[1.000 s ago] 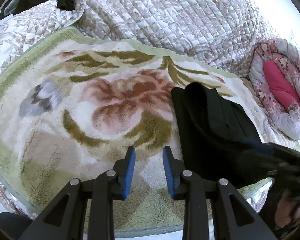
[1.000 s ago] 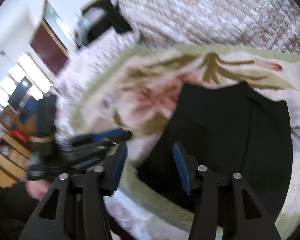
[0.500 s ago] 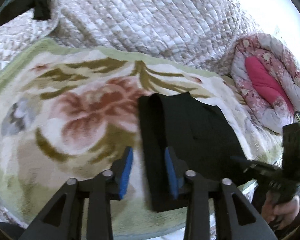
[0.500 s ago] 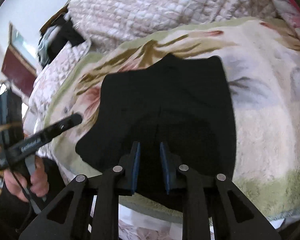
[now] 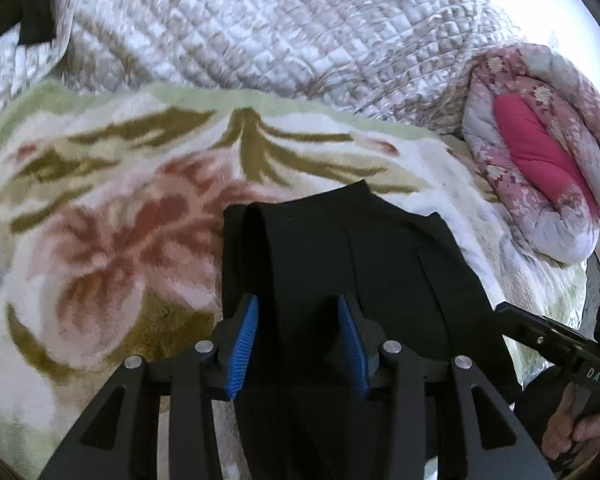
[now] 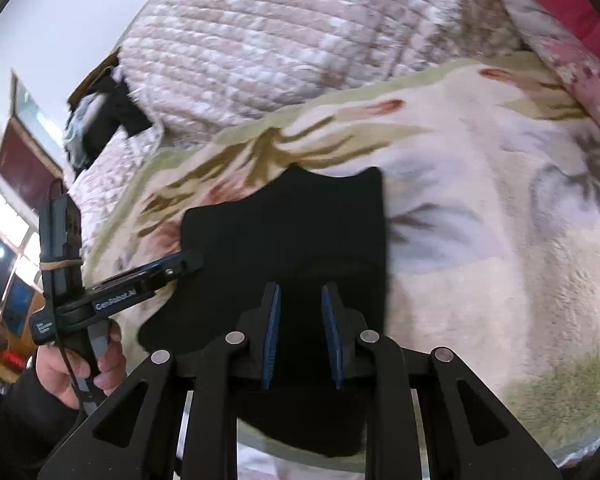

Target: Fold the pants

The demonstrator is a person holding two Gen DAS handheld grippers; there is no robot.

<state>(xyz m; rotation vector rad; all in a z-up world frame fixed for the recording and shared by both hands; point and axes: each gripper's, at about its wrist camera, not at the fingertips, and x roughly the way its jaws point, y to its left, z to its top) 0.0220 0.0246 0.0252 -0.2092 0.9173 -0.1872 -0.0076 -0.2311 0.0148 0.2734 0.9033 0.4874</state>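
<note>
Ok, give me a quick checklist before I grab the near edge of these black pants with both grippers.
1. left gripper open: ok, jaws apart over the black pants.
2. right gripper open: ok, a narrower gap.
3. Cloth between the fingers: cannot tell, black on black.
4. Pants lying flat on the floral blanket: ok, apart from a raised fold along their left side.
5. Near edge reachable: ok, it hangs over the blanket's front edge below the right gripper.
6. Grippers clear of each other: ok, set apart.

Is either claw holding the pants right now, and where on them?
Neither. The left claw and right claw both hover open over the near edge of the folded black pants, with gaps showing between their blue pads.
</note>
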